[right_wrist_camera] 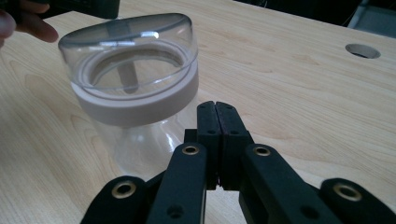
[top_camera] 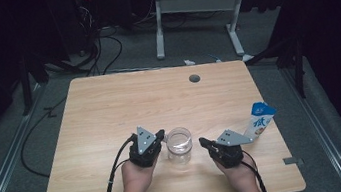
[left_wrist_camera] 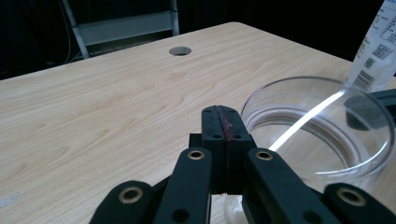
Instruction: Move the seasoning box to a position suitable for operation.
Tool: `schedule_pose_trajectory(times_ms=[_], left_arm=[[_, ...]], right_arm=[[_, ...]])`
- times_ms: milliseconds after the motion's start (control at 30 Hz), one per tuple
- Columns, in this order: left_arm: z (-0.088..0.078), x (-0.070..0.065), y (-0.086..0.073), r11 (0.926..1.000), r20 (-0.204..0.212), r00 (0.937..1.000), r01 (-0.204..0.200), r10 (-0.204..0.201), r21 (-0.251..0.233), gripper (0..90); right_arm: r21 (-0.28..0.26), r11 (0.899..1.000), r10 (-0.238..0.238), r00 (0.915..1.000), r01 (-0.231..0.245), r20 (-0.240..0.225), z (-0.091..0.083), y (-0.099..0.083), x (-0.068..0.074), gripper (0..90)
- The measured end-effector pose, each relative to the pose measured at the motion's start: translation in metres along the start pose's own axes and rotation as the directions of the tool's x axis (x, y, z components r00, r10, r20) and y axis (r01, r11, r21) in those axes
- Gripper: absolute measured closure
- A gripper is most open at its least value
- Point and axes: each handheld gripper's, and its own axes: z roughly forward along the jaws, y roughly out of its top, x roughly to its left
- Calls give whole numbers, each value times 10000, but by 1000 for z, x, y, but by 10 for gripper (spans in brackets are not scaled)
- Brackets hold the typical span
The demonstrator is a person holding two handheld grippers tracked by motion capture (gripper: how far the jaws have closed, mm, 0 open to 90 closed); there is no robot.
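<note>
A clear glass jar (top_camera: 179,145) stands near the front middle of the wooden table (top_camera: 110,109), its mouth open. My left gripper (top_camera: 160,136) rests just left of it, jaws pressed together with nothing between them. In the left gripper view the shut jaws sit close beside the jar's rim (left_wrist_camera: 322,116). My right gripper (top_camera: 203,143) lies just right of the jar, also shut and empty. The right gripper view has the jar (right_wrist_camera: 133,88) ahead and left of the shut jaws, with a pale band below its rim. A blue and white milk carton (top_camera: 260,119) stands at the right, behind the right gripper.
A round cable hole (top_camera: 194,78) sits near the table's far edge. Beyond the table is a white desk frame (top_camera: 195,19) and loose cables (top_camera: 101,50) on the floor. The carton's label (left_wrist_camera: 376,51) rises at the right edge of the left gripper view.
</note>
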Motion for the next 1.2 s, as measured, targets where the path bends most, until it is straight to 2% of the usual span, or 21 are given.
schedule_pose_trajectory(times_ms=[100, 300, 533, 667, 733, 833, 933, 1200], left_arm=[[0, 1, -1, 9999, 43, 9998, 171, -171, -22, 900], [1, 2, -2, 9998, 40, 9998, 192, -192, -99, 900], [1, 2, -2, 9996, 68, 9997, 251, -251, -98, 900], [-7, 4, -1, 9978, 101, 9983, 585, -583, -298, 900], [-14, 3, -2, 9979, 77, 9984, 554, -552, -331, 900], [-20, 2, -10, 9988, 188, 9988, 465, -462, -155, 900], [-27, 1, -19, 9982, 308, 9977, 602, -602, 2, 900], [-33, -20, -31, 9983, 981, 9934, 589, -588, 20, 900]], right_arm=[[-125, 9999, -27, 10000, 27, -31, -2, 2, 2, 895], [-629, 9980, -102, 9996, 85, -266, -6, 9, 9, 894], [-672, 9969, -442, 9975, 405, -548, -3, 14, 21, 900], [-709, 9967, -455, 9965, 406, -697, -3, 16, 24, 900], [-776, 9962, -441, 9963, 383, -742, -4, 17, 25, 900], [-829, 9959, -431, 9962, 367, -759, -5, 18, 25, 900], [-804, 9960, -451, 9965, 394, -709, -5, 18, 26, 900], [-896, 9949, -522, 9966, 463, -641, -7, 22, 29, 900]])
